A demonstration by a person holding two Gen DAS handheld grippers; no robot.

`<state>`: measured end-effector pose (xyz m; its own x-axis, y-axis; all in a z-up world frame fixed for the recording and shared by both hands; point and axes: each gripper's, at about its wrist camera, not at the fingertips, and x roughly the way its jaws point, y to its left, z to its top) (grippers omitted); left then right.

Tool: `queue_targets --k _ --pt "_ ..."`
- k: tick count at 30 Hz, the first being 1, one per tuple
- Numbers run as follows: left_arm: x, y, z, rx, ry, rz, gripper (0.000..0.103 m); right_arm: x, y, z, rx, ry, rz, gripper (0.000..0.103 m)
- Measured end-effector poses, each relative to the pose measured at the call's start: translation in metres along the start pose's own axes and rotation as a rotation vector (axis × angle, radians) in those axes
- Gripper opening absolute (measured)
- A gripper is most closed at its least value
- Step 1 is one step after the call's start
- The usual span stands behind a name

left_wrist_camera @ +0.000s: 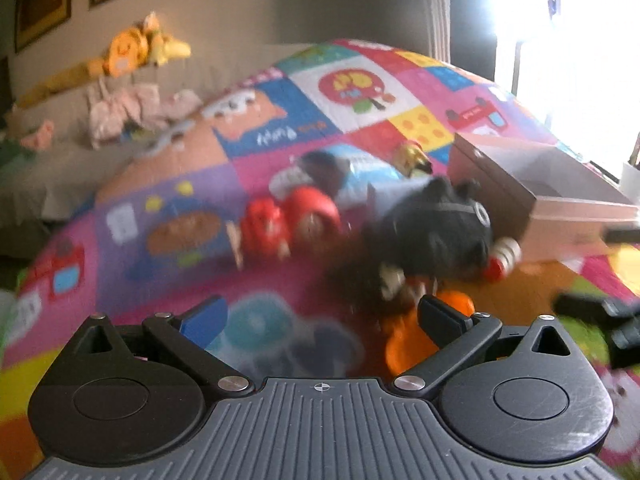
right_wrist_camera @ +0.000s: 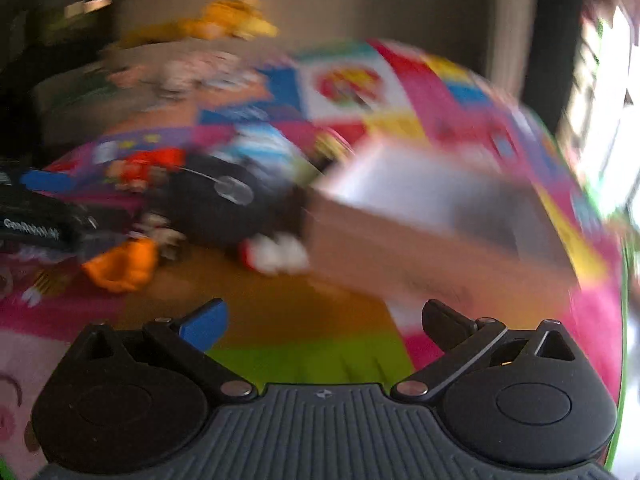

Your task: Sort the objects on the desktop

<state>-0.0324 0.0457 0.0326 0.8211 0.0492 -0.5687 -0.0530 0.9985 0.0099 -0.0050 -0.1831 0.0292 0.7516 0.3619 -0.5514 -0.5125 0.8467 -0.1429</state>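
**Both grippers open above the toy pile, box waiting at the side**

The scene was a room with a beige sofa [left_wrist_camera: 60, 152] at the back and a bright window at the right, and the work surface was a colourful play mat [left_wrist_camera: 160, 216] with cartoon patches. Both pictures were blurred, the right wrist view much more.

The toys lay in a loose group on the mat: a black plush toy [left_wrist_camera: 432, 232] in the middle, a red toy [left_wrist_camera: 292, 220] just to its left, and an orange toy [left_wrist_camera: 404, 340] nearest to the left gripper [left_wrist_camera: 320, 320]. An open cardboard box [left_wrist_camera: 540, 196] stood just beside the black plush, on its right; as far as the blur allowed, it looked empty.

The left gripper had its fingers spread wide and held nothing. The right gripper [right_wrist_camera: 324, 320] was also spread and empty, and it pointed toward the near corner of the box.

In my judgement the sorting was at its beginning, in the approach step. The next move probably called for lowering the left gripper over the orange toy, closing on it firmly, and then carrying it to the box.
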Motion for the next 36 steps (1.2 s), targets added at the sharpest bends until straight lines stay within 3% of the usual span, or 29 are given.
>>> queue_targets --k 6,10,12,16,20,21,23,27,30,36 --pt "0.004 -0.009 -0.013 0.005 0.01 -0.055 0.103 0.039 -0.008 0.039 0.091 0.013 0.128 0.103" --pt "0.007 -0.013 -0.015 0.009 0.016 -0.07 0.103 0.064 -0.018 0.057 0.141 0.007 0.102 0.103" --pt "0.006 -0.011 -0.017 0.001 0.014 -0.077 0.103 0.061 -0.017 0.058 0.149 -0.004 0.118 0.103" --pt "0.008 -0.014 -0.017 0.01 0.018 -0.08 0.103 0.04 0.006 0.05 0.031 -0.051 0.164 0.103" --pt "0.003 -0.019 -0.019 0.043 -0.01 -0.082 0.103 0.042 0.014 0.037 0.021 -0.007 0.158 0.102" --pt "0.003 -0.02 -0.019 0.047 -0.012 -0.081 0.103 0.046 0.012 0.034 0.037 0.009 0.15 0.098" --pt "0.003 -0.02 -0.019 0.049 -0.011 -0.082 0.103 0.056 0.005 0.031 0.074 0.052 0.146 0.08" --pt "0.003 -0.019 -0.019 0.046 -0.012 -0.083 0.103 0.062 -0.005 0.029 0.116 0.065 0.166 0.068" --pt "0.002 -0.02 -0.019 0.055 -0.018 -0.075 0.103 0.063 -0.004 0.028 0.112 0.088 0.179 0.045" --pt "0.002 -0.029 -0.02 0.108 -0.015 -0.068 0.103 0.033 -0.009 0.017 0.131 0.086 0.228 0.043"
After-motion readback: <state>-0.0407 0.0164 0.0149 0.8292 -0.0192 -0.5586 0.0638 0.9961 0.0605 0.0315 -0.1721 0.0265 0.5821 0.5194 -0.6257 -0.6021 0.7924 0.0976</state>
